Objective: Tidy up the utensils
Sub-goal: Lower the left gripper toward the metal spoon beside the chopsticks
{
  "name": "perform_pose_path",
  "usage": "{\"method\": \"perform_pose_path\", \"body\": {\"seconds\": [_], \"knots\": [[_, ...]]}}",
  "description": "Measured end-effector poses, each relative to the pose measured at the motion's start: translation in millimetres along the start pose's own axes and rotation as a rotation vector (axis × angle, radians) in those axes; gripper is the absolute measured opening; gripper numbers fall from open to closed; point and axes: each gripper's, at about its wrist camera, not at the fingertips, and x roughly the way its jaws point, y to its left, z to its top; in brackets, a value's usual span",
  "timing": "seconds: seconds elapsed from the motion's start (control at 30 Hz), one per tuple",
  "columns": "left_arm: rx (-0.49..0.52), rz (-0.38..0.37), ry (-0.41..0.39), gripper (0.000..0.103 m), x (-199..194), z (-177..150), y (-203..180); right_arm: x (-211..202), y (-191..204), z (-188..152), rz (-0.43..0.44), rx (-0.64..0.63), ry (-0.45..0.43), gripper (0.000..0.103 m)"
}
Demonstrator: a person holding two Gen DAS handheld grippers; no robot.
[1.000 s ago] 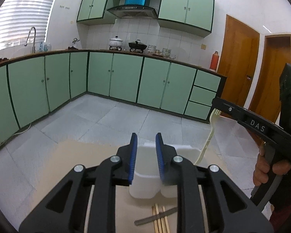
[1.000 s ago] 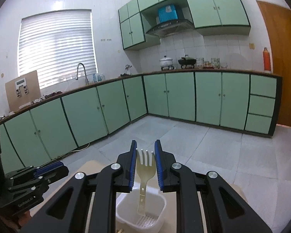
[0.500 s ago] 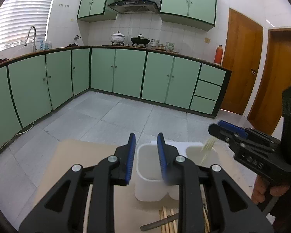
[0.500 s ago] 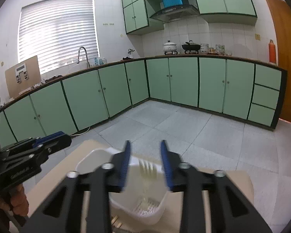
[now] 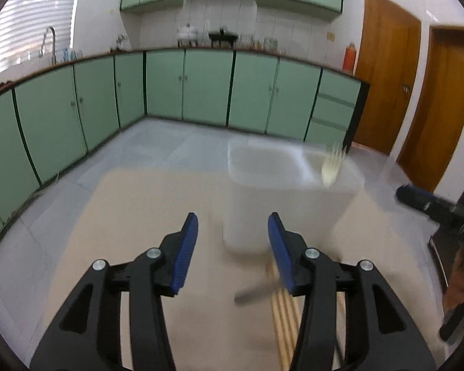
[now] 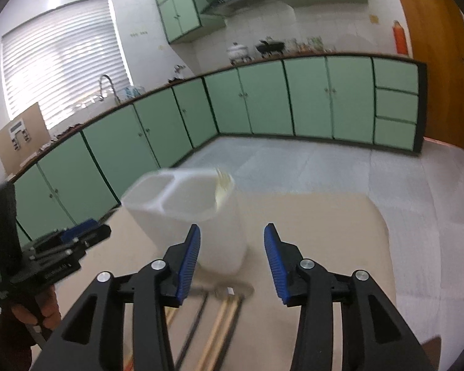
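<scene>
Chopsticks (image 5: 286, 318) lie before holder (image 5: 281, 204) — fork (image 5: 331, 170) inside.

The left gripper (image 5: 233, 228) has its jaws spread wide with nothing between the blue pads (image 5: 185, 251), and is held low, near the white holder (image 5: 281, 204). The right gripper (image 6: 232, 241) is likewise spread and empty, just behind the holder. A bare hand (image 6: 35, 312) grips the left gripper's handle, below and left of the holder.

no readable text, all lettering blurred
</scene>
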Motion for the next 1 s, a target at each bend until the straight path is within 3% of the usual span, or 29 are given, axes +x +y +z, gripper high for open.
{"method": "perform_pose_path", "body": {"seconds": [0.23, 0.5, 1.0], "knots": [[-0.022, -0.055, 0.153, 0.046, 36.4, -32.9, 8.8, -6.0, -11.8, -36.7, -0.020, 0.039, 0.072, 0.043], [-0.034, -0.103, 0.213, 0.048, 51.8, -46.4, 6.1, -2.0, -20.1, -54.5, -0.029, 0.069, 0.113, 0.043], [-0.035, -0.224, 0.284, 0.047, 57.1, -60.0, -0.7, 2.0, -22.7, -55.9, -0.046, 0.094, 0.124, 0.045]]}}
